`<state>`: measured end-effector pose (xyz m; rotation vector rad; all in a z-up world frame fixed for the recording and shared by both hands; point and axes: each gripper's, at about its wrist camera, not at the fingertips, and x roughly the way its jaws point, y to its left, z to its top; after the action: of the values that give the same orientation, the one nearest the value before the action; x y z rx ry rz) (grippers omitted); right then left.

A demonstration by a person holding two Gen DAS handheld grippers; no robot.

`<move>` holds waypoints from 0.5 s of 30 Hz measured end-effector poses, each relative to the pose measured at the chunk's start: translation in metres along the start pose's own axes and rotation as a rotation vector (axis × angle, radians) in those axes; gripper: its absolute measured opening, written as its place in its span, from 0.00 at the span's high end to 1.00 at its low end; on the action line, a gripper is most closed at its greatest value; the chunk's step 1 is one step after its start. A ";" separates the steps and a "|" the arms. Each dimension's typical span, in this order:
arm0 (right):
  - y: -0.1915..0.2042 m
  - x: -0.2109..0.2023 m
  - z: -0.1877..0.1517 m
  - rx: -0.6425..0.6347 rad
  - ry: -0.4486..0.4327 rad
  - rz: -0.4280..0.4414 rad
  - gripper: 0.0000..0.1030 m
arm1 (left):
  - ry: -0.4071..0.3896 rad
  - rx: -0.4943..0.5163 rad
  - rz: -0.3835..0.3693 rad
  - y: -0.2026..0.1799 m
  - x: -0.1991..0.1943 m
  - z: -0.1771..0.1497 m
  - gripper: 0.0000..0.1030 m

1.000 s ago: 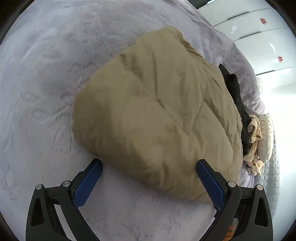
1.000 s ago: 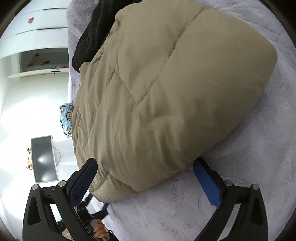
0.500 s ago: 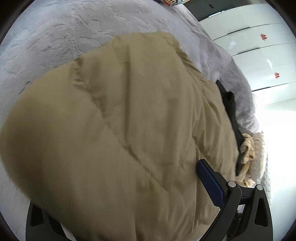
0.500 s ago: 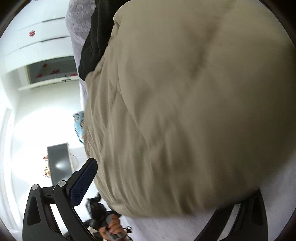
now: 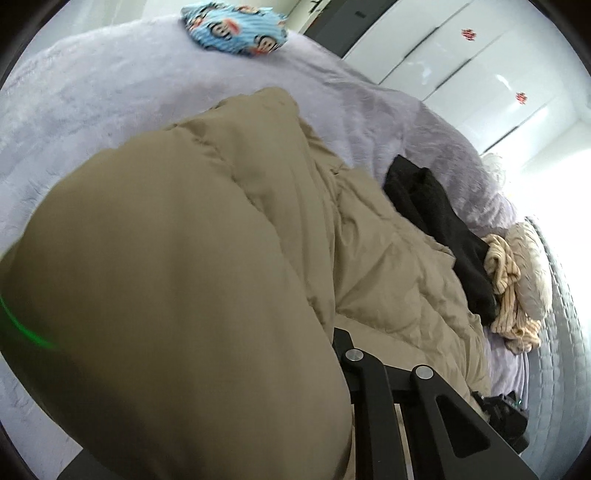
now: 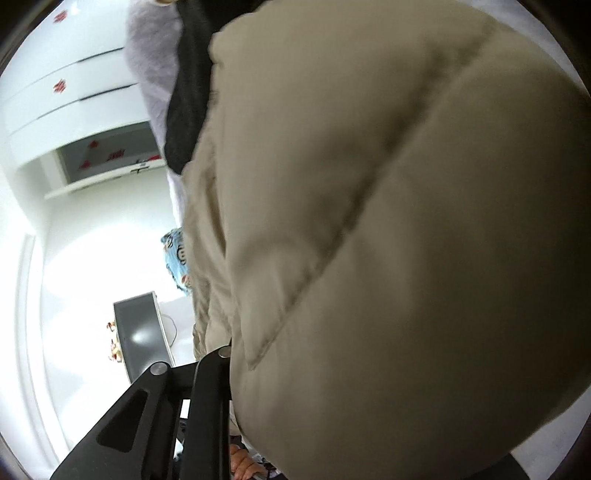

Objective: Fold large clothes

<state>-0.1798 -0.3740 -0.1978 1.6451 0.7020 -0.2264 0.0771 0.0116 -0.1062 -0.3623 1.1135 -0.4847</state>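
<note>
Both grippers have just been closing, and each now has a fold of the khaki padded jacket bunched between its jaws. A second ago the blue pads of both stood wide apart at the jacket's near edge, with the garment lying flat on the lilac bedspread; now the pads are buried in fabric.

Left wrist view: the left gripper shows only its right-hand black finger and linkage, pressed against the padding; the other finger is hidden behind the bulging cloth, which fills the lower left of the frame. The jacket's near part is raised off the bedspread and looms close to the lens, whereas earlier the whole outline was visible. A patterned blue cushion, unseen a second ago, appears at the far edge of the bed. The black garment and the cream knit lie beside the jacket's right edge.

Right wrist view: the right gripper shows only its left-hand finger, set against the quilted seam; the jacket covers nearly all of the frame, hiding the bedspread that was visible earlier. A person's fingers show at the bottom edge.
</note>
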 end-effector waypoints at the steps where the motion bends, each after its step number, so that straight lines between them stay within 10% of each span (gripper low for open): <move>1: 0.001 -0.003 -0.001 -0.009 0.002 0.002 0.76 | -0.001 0.008 -0.002 0.002 -0.008 -0.003 0.81; 15: -0.043 -0.078 -0.118 -0.060 0.015 -0.067 0.77 | 0.144 0.066 -0.021 0.062 -0.088 -0.091 0.81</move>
<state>-0.2941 -0.2847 -0.1683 1.5691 0.7691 -0.2390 -0.0258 0.1080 -0.1067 -0.2848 1.2304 -0.5719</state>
